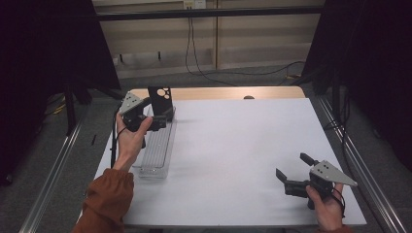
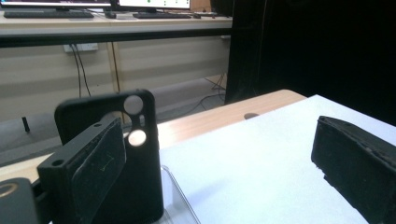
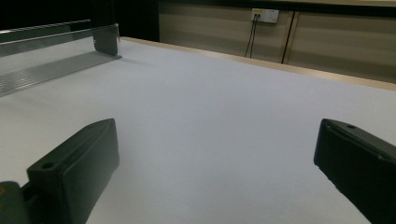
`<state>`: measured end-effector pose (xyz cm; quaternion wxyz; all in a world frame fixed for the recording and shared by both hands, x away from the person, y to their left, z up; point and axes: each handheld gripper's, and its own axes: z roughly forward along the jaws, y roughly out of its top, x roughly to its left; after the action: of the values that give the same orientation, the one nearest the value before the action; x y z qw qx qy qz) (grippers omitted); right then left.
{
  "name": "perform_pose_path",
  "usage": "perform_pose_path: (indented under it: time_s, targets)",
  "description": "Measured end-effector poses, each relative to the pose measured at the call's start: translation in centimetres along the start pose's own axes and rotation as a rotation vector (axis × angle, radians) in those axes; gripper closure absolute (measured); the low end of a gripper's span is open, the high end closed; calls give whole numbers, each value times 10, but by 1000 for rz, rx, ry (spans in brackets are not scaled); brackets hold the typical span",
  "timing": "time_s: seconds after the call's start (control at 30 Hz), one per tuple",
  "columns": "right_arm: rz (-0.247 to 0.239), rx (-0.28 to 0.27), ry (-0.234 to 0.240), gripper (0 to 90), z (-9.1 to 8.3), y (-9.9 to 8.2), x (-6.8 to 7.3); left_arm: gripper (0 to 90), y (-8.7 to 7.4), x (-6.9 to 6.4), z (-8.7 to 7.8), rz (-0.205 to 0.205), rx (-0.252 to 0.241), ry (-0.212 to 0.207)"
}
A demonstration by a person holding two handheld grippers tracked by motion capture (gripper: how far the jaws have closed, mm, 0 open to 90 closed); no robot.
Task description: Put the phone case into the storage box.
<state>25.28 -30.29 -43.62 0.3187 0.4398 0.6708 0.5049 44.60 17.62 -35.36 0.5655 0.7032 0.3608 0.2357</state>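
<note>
Near the far left corner of the table (image 1: 243, 145), a black phone case (image 1: 161, 99) stands upright at the far end of a clear ribbed tray (image 1: 156, 145); its long axis is vertical, and its round camera cut-outs sit in the upper corner; it looks matte, thin and dark. The left gripper (image 1: 163, 119) hovers just on the near side of it, jaws spread wide; in the left gripper view the phone case (image 2: 140, 154) stands directly behind one jaw, not between the two, so I judge a small sideways shift is needed before closing. The tray runs lengthwise along the left edge. The right gripper (image 1: 291, 171) rests near the near right corner, well apart, jaws wide and holding nothing.
</note>
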Motion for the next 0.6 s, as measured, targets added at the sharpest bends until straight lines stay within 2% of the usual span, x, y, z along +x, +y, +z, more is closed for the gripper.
perform_pose_path:
  time_s: [0.17, 0.53, 0.6]
  targets:
    - [-8, -3, -1, 0, -1, 1, 1, 32, -7, -3, -7, 10, 11, 3]
    - [-16, -9, -12, 0, -2, 2, 2, 35, -9, -7, -34, 11, -5, 7]
    - [-16, -9, -14, 0, -2, 2, 2, 35, -11, -6, -37, 10, -9, 20]
